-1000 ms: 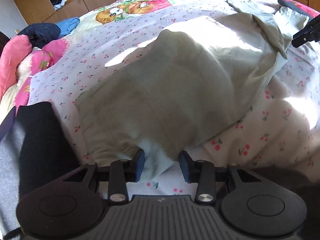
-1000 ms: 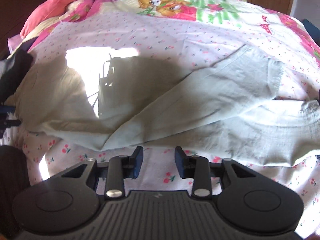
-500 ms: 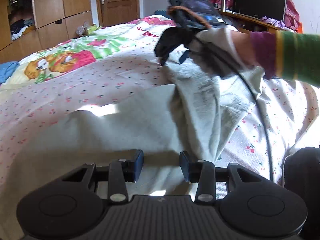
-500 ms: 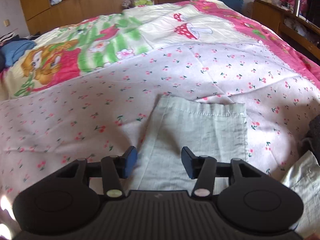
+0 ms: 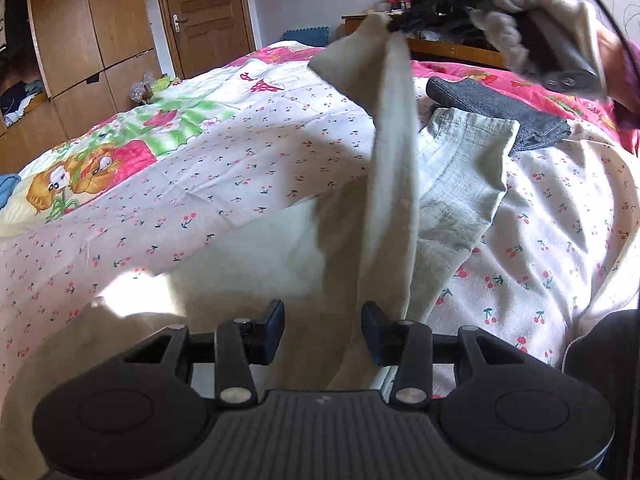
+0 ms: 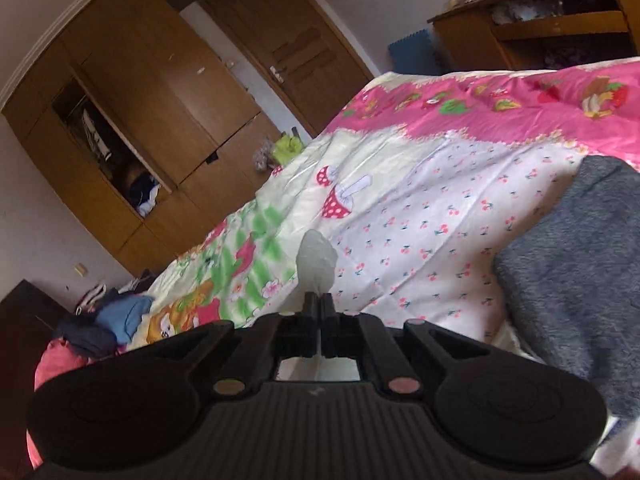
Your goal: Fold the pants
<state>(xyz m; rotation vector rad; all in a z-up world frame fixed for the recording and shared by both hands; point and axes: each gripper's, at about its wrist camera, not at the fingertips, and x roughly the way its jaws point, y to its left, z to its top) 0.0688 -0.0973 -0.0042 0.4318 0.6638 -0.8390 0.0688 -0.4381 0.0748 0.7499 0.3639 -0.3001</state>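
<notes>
Your right gripper [image 6: 320, 312] is pinched tight on a hem of the pale green pants [image 5: 394, 184], lifting that leg high ahead of your left gripper [image 5: 323, 326], whose jaws are opening over the cloth beneath, pads clear of it.

black grippers [image 5: 323, 330], blue pads, white glove [image 5: 532, 20]

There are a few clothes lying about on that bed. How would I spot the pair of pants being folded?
Start at the bed with the cherry-print cover and look to its near right part. The pants are the pale grey-green garment spread there, one leg lifted into the air by the right gripper. The dark grey folded cloth behind them lies flat and untouched.
</notes>
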